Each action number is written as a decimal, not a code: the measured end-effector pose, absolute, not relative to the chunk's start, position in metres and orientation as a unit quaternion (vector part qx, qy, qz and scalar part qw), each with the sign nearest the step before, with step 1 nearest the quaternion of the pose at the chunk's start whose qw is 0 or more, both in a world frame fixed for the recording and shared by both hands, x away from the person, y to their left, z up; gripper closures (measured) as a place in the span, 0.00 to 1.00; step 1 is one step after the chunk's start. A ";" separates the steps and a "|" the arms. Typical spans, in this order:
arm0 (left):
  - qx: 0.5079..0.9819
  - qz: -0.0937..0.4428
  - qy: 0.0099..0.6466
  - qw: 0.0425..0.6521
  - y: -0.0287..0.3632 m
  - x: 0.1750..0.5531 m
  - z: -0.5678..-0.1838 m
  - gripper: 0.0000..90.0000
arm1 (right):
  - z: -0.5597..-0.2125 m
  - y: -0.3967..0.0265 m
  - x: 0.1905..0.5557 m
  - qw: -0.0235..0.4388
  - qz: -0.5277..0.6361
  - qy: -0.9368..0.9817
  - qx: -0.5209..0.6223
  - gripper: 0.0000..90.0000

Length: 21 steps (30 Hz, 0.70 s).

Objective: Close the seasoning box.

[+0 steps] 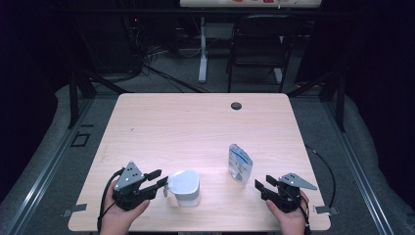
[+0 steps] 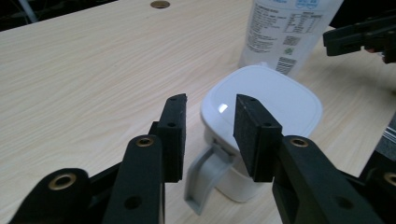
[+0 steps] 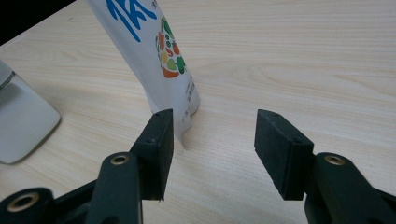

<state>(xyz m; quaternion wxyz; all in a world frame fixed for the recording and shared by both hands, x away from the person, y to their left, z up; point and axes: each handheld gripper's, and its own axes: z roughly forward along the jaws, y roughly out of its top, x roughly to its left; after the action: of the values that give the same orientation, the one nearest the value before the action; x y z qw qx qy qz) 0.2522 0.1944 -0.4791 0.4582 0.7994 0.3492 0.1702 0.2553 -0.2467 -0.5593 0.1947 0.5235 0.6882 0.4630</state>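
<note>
pouch (image 2: pixel 287 32): top cut off by the frame edge, small print unreadable | white container (image 3: pixel 21 121): all but one corner cut off at the left edge | container handle (image 2: pixel 205 175): lower end behind left hand-held gripper (image 2: pixel 208 135) | surface (image 1: pixel 195 122): near edge cut off by the frame bottom

A pale wooden table (image 1: pixel 195 122) stands on grey floor (image 1: pixel 166 81) in a dim room, a black folding chair (image 1: pixel 259 41) beyond it.
</note>
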 end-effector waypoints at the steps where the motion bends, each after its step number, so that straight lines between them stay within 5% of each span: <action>1: 0.795 0.173 0.357 0.458 0.199 0.254 -0.480 0.69 | -0.559 -0.246 0.256 0.194 0.463 0.689 0.523 0.53; 21: 0.759 0.194 0.435 0.443 0.248 0.267 -0.500 0.56 | -0.555 -0.249 0.253 0.207 0.457 0.695 0.516 0.53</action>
<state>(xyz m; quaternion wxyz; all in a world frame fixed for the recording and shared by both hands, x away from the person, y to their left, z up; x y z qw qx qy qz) 0.2673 0.2477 -0.5001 0.4434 0.7593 0.4352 0.1935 0.2528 -0.2485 -0.5555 0.2069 0.5159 0.6946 0.4566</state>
